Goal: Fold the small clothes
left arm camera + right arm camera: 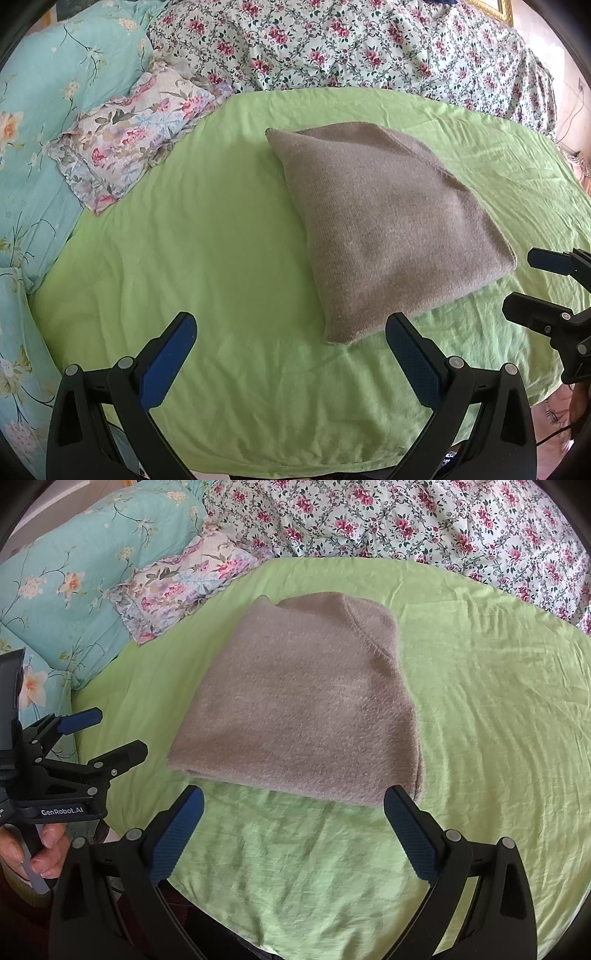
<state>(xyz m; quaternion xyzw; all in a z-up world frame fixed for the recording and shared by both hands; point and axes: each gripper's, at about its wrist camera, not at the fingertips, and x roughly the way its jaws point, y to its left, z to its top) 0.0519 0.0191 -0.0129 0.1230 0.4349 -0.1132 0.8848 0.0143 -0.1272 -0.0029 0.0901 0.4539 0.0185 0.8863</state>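
Nearest the left wrist camera, the left hand-held gripper (pixel 291 332) has its two blue-padded fingers spread wide and released, with nothing between them, hovering over the lime green sheet (pixel 221 258) that covers the bed. The right hand-held gripper (pixel 293 806) is likewise released, its fingers wide apart just short of the near edge of the garment. The folded brown knit garment (pixel 295 709) lies flat on the green sheet as a compact, roughly rectangular bundle of several layers; its surface is a fuzzy, fine-ribbed taupe wool, the near edge shows stacked folds, and a curved seam runs down from the far edge toward one side. In the left wrist view the same garment (pixel 384 225) sits ahead and to the right of the left gripper, with one corner pointing toward that gripper's right finger. Neither gripper touches it. Beyond the sheet lie a small floral pillow (pixel 133 133), a turquoise flowered quilt (pixel 48 103) and a white bedspread with pink flowers (pixel 351 44). The person's left hand (pixel 40 853) grips the left gripper's handle
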